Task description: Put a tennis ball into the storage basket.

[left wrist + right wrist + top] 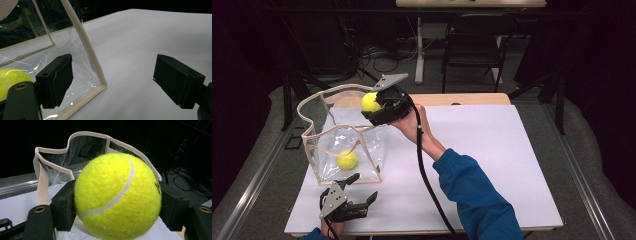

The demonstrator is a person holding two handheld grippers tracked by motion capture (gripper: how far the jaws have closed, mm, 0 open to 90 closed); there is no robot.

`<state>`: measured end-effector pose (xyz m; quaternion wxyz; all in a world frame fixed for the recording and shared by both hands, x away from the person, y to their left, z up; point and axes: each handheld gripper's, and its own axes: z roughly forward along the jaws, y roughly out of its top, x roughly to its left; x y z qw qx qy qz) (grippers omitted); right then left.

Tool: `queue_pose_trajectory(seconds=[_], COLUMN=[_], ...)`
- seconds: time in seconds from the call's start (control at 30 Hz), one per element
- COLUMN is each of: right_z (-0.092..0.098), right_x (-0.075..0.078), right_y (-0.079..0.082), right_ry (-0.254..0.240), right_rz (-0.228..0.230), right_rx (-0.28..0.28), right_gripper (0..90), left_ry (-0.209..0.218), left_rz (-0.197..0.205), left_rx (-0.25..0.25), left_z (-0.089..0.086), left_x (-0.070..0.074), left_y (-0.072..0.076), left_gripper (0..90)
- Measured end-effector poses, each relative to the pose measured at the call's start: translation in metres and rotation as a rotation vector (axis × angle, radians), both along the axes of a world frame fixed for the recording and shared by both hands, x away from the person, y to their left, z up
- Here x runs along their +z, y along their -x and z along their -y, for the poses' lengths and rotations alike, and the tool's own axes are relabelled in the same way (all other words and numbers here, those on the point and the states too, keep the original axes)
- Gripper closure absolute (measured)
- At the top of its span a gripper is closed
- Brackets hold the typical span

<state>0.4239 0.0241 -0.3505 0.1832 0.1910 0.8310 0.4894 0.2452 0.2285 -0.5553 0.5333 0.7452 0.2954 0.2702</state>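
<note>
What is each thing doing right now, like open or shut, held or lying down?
Right gripper: shut on a tennis ball.
Held ball: gripped, above the bag's open top.
Clear bag: open, standing on the table.
Second ball: lying inside the bag.
Left gripper: open, holding nothing, beside the bag's corner.

The tennis ball [117, 195] is yellow and fuzzy, with a smooth white line. The bag [343, 137] is clear shiny plastic, and its edges are soft cream cloth tape. A second fuzzy ball [347, 160] shows through it. The table [492, 150] has a white, flat, dull top with a wood edge at 12 o'clock. The gripper pads [60, 80] look like dull black plastic.
</note>
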Motion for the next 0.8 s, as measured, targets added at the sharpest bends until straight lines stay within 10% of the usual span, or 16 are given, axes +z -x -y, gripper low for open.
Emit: queue_pose_trajectory(seconds=[0.8], right_z=[-0.013], right_x=[-0.01], right_y=[-0.007], right_ry=[0.071], right_rz=[-0.048], right_rx=[-0.011], right_gripper=[26.3], left_ry=[0.004], left_rz=[0.001], left_rx=[0.002], left_z=[-0.001], left_x=[0.0], left_y=[0.0], left_gripper=[16.0])
